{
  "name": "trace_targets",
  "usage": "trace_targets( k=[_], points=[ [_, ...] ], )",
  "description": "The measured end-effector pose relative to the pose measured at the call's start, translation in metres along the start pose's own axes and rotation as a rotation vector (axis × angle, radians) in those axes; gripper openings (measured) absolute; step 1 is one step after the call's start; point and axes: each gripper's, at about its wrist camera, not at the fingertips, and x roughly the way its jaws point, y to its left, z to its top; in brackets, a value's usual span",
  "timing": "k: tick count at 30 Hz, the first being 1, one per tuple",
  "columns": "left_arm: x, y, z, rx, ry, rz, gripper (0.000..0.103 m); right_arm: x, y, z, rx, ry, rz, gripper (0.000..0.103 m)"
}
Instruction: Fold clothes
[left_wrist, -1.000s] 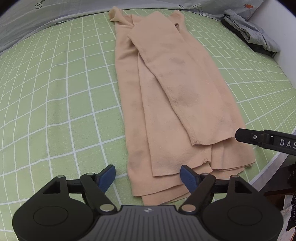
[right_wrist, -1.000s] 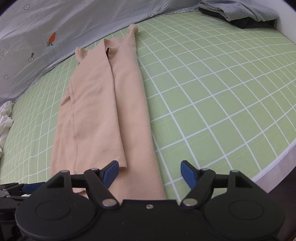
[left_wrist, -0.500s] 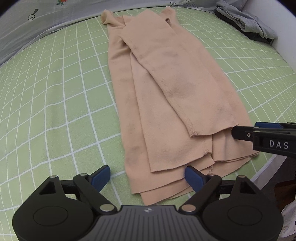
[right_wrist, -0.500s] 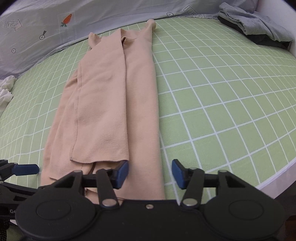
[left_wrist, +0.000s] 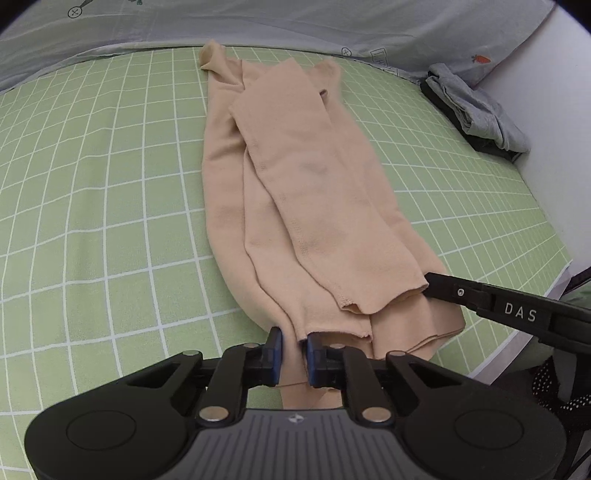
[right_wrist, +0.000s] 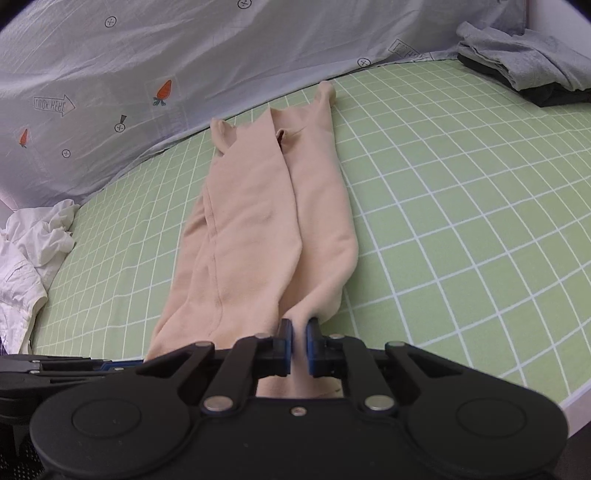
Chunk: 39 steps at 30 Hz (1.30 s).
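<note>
left tongs (left_wrist: 293, 350) closing, near hem of beige garment (left_wrist: 306, 206) pinched between pads; right tongs (right_wrist: 299, 345) closing on hem's other corner. garment: long narrow strip on green checked bed (left_wrist: 103, 206), running 6 to 12 o'clock. judgement: carry both corners evenly toward 12, keep hem taut. fabric thin, soft, stretchy knit; stitched seams. gray clothes (right_wrist: 517, 66) at 2 o'clock.

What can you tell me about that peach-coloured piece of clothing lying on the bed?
The peach garment is soft, thin knit, folded lengthwise into a long narrow strip with a hemmed layer lapped on top. It lies along the green checked sheet, its far end near the grey bedcover. At its near end the left gripper and right gripper are closing, each with bunched cloth between its blue pads.
</note>
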Motion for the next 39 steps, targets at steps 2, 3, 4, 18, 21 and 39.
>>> trace_targets(
  k=[2,3,4,18,21,39],
  points=[
    [-0.01,-0.003,0.014,-0.003,-0.049,-0.006,0.013,0.005,0.001,0.017,-0.022,-0.031,0.019,0.008],
    [-0.012,-0.005,0.023,-0.004,-0.072,-0.004,0.013,0.008,0.001,0.026,-0.029,-0.042,0.029,0.008],
    [-0.013,-0.006,0.032,-0.008,-0.095,0.002,0.013,0.01,0.002,0.035,-0.037,-0.053,0.036,0.008],
    [-0.004,0.013,0.171,-0.125,-0.327,0.072,0.006,0.052,-0.016,0.165,-0.058,-0.187,0.119,0.007],
    [0.01,0.019,0.211,-0.142,-0.344,0.086,0.006,0.079,-0.016,0.201,-0.072,-0.196,0.129,0.007],
    [0.141,0.119,0.319,-0.413,-0.306,0.245,0.013,0.256,-0.039,0.324,0.022,-0.17,0.158,0.067]
  ],
)
